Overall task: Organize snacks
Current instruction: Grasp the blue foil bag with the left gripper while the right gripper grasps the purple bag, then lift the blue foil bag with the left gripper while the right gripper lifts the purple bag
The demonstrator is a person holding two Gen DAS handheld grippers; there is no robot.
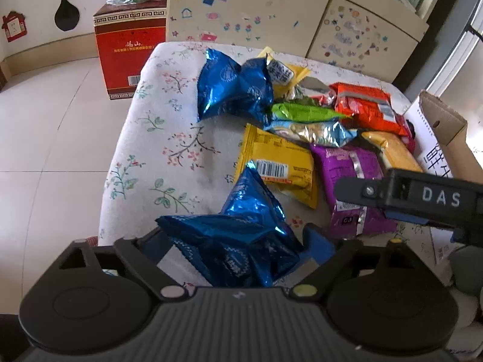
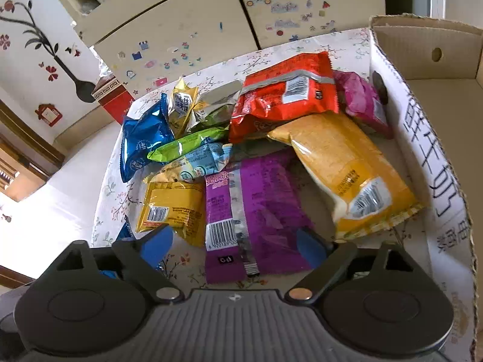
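1. L gripper (image 1: 238,241): jaws stood wide; near blue bag (image 1: 232,241) lay between them, pads not seen pressing on it. Judged not gripped.
2. R gripper (image 2: 234,241): jaws wide, straddling lower end of purple packet (image 2: 256,208); no clamp visible. Nothing held.
3. Snack pile, near to far: yellow packet (image 2: 172,205) beside purple one; big orange-yellow bag (image 2: 350,169) leaning toward cardboard box (image 2: 434,163); green (image 2: 187,146) and light-blue (image 2: 199,166) packets mid-pile; red bag (image 2: 286,93), pink packet (image 2: 362,102), second blue bag (image 1: 232,84) and gold packet (image 2: 182,105) at the back.
4. Progress (judgement): early. All visible snacks lay loose on table; box interior, as far as visible, showed none inside. Approx. whole pile left to sort.
5. Surface: table w/ white floral cloth (image 1: 157,138), box on its R edge.
6. Room: pale floor tiles (image 1: 54,138), red carton (image 1: 126,51) on floor, cream cabinet w/ stickers (image 1: 250,15) behind, wall decals further back.
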